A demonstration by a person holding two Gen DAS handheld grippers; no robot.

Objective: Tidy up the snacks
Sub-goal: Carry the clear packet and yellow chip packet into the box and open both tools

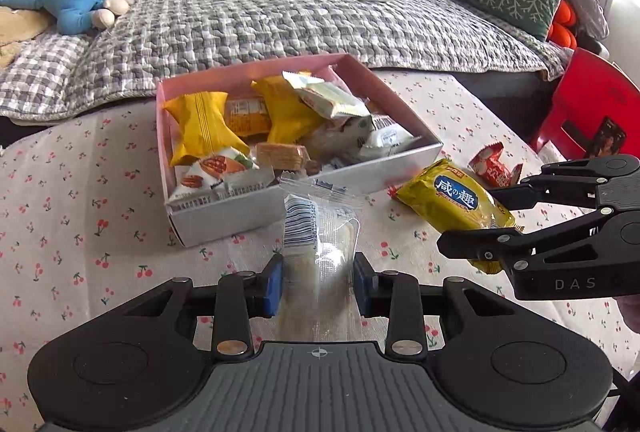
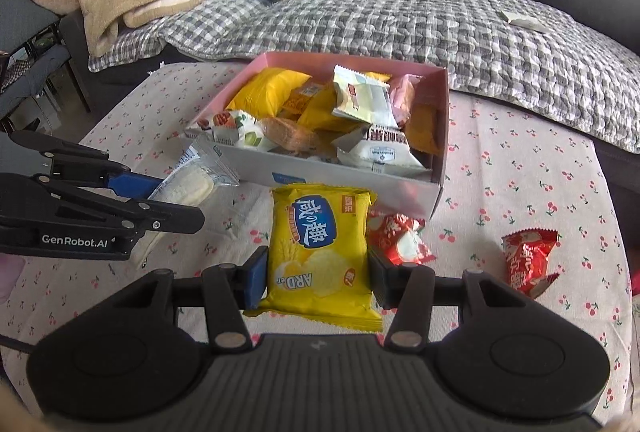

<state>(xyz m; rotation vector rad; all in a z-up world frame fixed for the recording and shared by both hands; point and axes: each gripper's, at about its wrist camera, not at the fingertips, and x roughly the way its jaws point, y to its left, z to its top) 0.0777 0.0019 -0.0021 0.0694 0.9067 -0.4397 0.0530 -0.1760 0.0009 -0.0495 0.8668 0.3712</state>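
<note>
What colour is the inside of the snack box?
Pink; the box shows its pink inner walls best in the right wrist view.

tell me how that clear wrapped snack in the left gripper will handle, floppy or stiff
Probably floppy at the ends: the clear-wrapped snack has loose crinkled film above the left gripper. The pale cake inside looks soft, so likely crushable. Glossy film may slip.
</note>
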